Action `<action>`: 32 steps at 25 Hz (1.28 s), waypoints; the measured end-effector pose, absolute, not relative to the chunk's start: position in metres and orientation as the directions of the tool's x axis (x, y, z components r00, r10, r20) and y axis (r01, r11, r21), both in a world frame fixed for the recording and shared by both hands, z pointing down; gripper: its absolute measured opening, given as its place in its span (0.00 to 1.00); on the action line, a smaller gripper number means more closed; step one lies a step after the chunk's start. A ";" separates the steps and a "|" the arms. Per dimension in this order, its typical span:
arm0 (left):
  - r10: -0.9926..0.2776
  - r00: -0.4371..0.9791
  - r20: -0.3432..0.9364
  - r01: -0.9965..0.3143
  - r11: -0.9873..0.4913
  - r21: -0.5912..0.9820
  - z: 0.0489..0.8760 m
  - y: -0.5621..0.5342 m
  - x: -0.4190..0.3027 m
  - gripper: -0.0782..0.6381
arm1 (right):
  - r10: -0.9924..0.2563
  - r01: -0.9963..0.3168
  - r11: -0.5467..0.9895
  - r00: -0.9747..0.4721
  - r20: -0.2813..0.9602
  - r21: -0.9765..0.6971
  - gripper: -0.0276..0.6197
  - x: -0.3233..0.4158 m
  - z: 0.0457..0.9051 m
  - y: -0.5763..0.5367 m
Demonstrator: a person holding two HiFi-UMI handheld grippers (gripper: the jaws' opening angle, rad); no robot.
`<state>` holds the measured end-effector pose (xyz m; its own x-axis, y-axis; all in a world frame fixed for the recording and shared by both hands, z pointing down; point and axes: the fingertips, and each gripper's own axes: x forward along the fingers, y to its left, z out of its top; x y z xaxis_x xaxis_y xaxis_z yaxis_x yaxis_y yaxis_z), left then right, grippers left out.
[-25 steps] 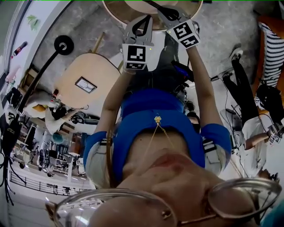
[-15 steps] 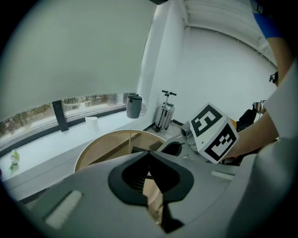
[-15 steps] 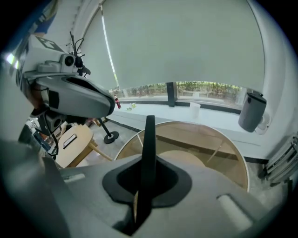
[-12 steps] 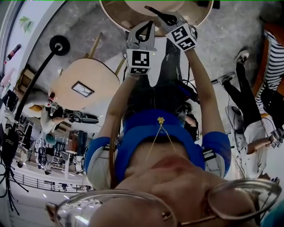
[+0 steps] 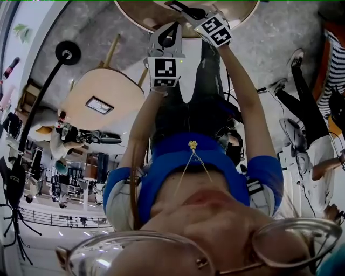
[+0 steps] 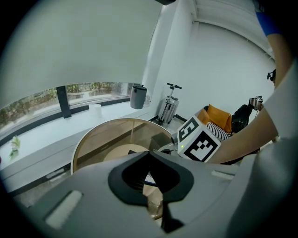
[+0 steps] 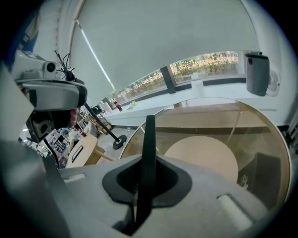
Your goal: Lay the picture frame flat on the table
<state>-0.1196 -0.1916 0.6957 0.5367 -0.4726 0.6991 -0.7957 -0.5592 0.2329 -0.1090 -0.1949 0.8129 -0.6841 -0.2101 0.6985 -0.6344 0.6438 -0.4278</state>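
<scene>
Two tongs are held up side by side toward a round glass table [image 5: 135, 17] in the head view. The left tongs [image 5: 173, 27] have their tips touching and nothing between them. The right tongs [image 5: 190, 9], just beside them and nearer the table, carry a thin dark strip, the picture frame [image 5: 172, 4], which sticks out past their tips over the glass. Well off to the left of the left tongs stands a wooden side table [image 5: 116, 89].

From the left gripper view, the left tongs [image 6: 150, 155] are closed on themselves and empty. The right one's marker cube [image 6: 200, 140] is just to their right, and the table's rim [image 6: 81, 144] curves ahead.

From the right gripper view, the right tongs [image 7: 148, 155] are clamped on the frame [image 7: 149, 132], which stands upright and edge-on between the jaws, above the glass top [image 7: 209, 116] ahead.
</scene>
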 end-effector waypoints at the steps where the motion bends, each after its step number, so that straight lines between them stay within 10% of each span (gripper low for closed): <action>1: -0.465 0.539 0.702 -0.794 -0.559 0.239 0.697 -0.190 -0.120 0.11 | -0.207 -0.637 0.632 -0.687 0.696 -0.441 0.08 -0.109 0.817 -0.194; 32: -0.447 0.545 0.709 -0.782 -0.576 0.238 0.704 -0.180 -0.128 0.11 | -0.368 -0.707 0.651 -0.613 0.699 -0.277 0.27 -0.074 0.875 -0.208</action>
<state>-0.1285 -0.1804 0.7035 0.5449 -0.4471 0.7093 -0.7822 -0.5758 0.2380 -0.0739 -0.2075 0.8750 -0.6132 -0.3683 0.6988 -0.7065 0.6514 -0.2767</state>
